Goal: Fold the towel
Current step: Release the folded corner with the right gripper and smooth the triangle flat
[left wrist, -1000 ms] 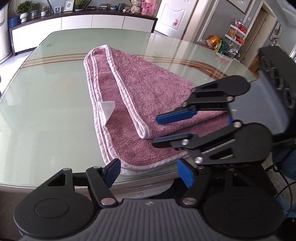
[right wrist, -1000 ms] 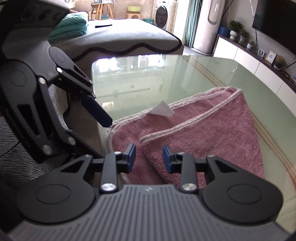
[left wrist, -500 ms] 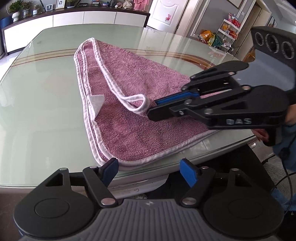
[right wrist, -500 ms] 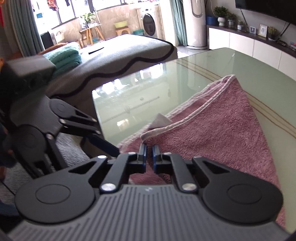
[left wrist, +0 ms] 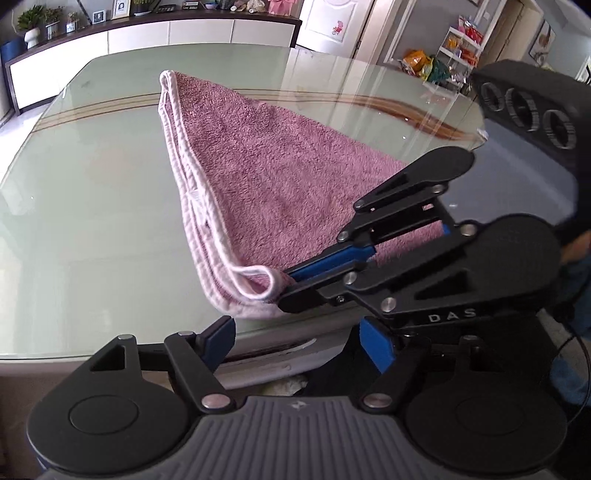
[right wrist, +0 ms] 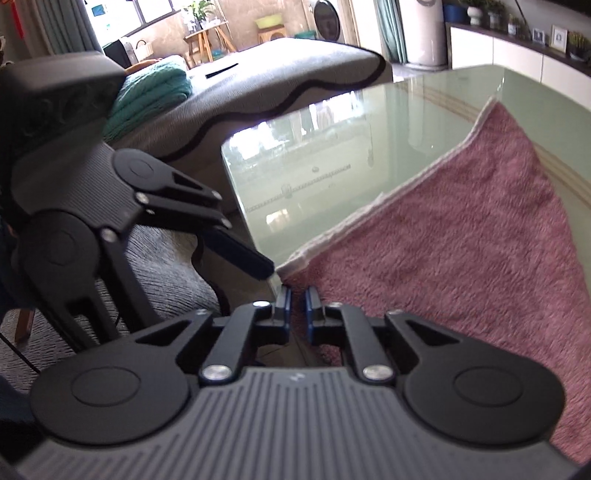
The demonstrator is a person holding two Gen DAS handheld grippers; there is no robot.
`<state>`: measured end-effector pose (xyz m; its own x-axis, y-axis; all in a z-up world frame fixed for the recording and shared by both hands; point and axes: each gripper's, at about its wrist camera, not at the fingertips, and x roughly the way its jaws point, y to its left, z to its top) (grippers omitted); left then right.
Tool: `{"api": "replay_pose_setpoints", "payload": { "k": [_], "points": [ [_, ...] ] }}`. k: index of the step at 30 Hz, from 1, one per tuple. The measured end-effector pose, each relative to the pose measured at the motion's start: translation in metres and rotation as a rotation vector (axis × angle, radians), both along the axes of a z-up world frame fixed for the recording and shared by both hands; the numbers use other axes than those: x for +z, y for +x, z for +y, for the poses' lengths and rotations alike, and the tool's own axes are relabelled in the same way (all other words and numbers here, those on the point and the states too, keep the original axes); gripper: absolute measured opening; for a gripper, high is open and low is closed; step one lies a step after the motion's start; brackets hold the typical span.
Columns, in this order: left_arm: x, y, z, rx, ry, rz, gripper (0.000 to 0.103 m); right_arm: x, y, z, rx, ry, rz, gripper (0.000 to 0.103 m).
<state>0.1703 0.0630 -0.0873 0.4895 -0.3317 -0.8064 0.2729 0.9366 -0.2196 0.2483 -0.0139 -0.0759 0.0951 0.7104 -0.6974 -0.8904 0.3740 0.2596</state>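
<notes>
A pink towel [left wrist: 266, 177] with a pale hem lies folded on the glass table [left wrist: 92, 221], its near part lifted off the glass. My right gripper [left wrist: 291, 286] is shut on the towel's near corner and holds it up above the table's front edge; in the right wrist view the towel [right wrist: 461, 240] runs from its closed fingers [right wrist: 297, 306] toward the far right. My left gripper [left wrist: 295, 345] is open and empty, just below and in front of the lifted corner. It also shows in the right wrist view [right wrist: 258, 264] beside the corner.
The table's front edge [left wrist: 147, 354] lies right before the left gripper. A white sideboard [left wrist: 147, 33] with plants and frames stands behind the table. A grey sofa [right wrist: 258, 74] with a teal blanket stands to the left of the table.
My right gripper closed on the towel's upper corner and lifted it toward the front edge, so the layers have drawn together. My left gripper stayed open near the edge.
</notes>
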Motion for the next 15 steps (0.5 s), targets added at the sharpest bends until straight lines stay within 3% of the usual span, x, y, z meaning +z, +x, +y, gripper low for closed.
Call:
{"api": "replay_pose_setpoints", "payload": {
  "k": [2, 4, 10, 15],
  "points": [
    [0.004, -0.001, 0.004, 0.005, -0.003, -0.004, 0.081, 0.001, 0.001, -0.004, -0.018, 0.021, 0.022, 0.024],
    [0.009, -0.001, 0.003, 0.011, -0.003, -0.017, 0.081, 0.008, 0.001, -0.014, -0.073, 0.042, -0.002, 0.038],
    [0.025, 0.007, -0.012, 0.009, -0.035, -0.075, 0.082, 0.032, -0.017, -0.098, -0.333, 0.116, -0.113, 0.044],
    [0.023, 0.027, -0.033, 0.007, -0.033, -0.074, 0.082, 0.026, -0.034, -0.182, -0.518, 0.143, -0.018, 0.044]
  ]
}}
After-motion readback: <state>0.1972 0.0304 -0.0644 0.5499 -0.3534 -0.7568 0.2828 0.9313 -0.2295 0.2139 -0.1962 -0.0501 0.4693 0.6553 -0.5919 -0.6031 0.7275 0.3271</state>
